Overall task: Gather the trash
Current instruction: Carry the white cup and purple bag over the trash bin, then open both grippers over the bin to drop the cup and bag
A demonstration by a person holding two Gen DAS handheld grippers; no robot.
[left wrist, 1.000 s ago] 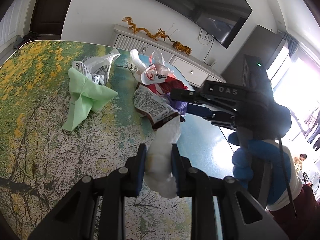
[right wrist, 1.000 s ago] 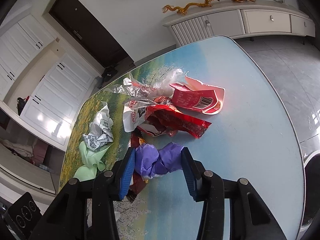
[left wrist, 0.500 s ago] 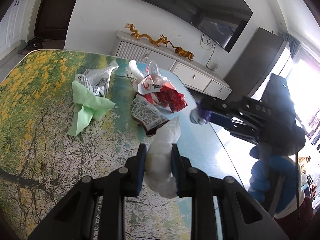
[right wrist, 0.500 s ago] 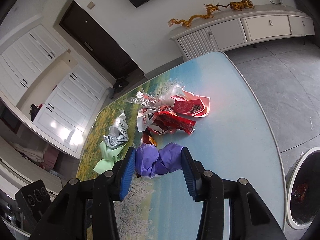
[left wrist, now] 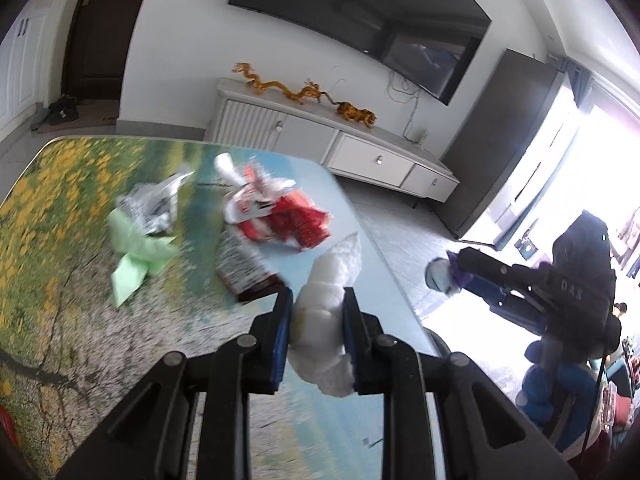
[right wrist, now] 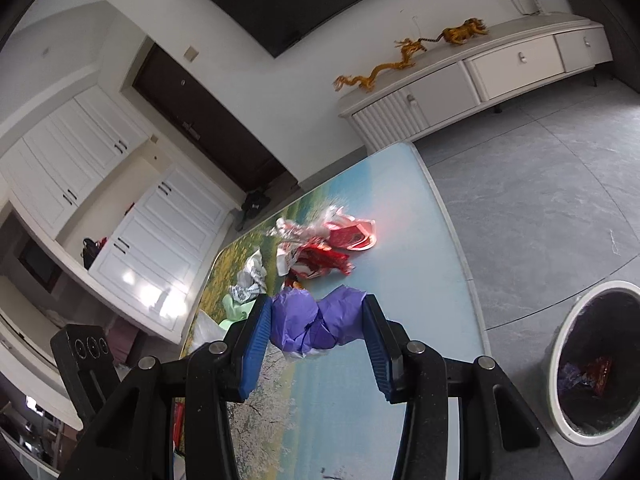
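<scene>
My left gripper [left wrist: 316,320] is shut on a crumpled white tissue [left wrist: 328,308] and holds it above the table's right edge. My right gripper [right wrist: 318,328] is shut on a crumpled purple wrapper [right wrist: 316,322], raised above the table; it also shows in the left wrist view [left wrist: 456,278], out past the table edge. On the table lie red and white wrappers [left wrist: 280,216], a brown packet [left wrist: 244,268], a green paper [left wrist: 136,256] and a silver printed wrapper [left wrist: 154,208]. A white trash bin [right wrist: 596,360] with a black liner stands on the floor at the right.
The table [left wrist: 48,280] has a flower-and-tree print and a rounded edge. A white sideboard [left wrist: 332,144] with gold dragon figures stands against the far wall under a TV. White cupboards [right wrist: 120,216] and a dark door lie beyond the table.
Both grippers have risen and drawn back from the trash pile. The right gripper has swung out to the right past the table edge, and the bin has come further into its view.
</scene>
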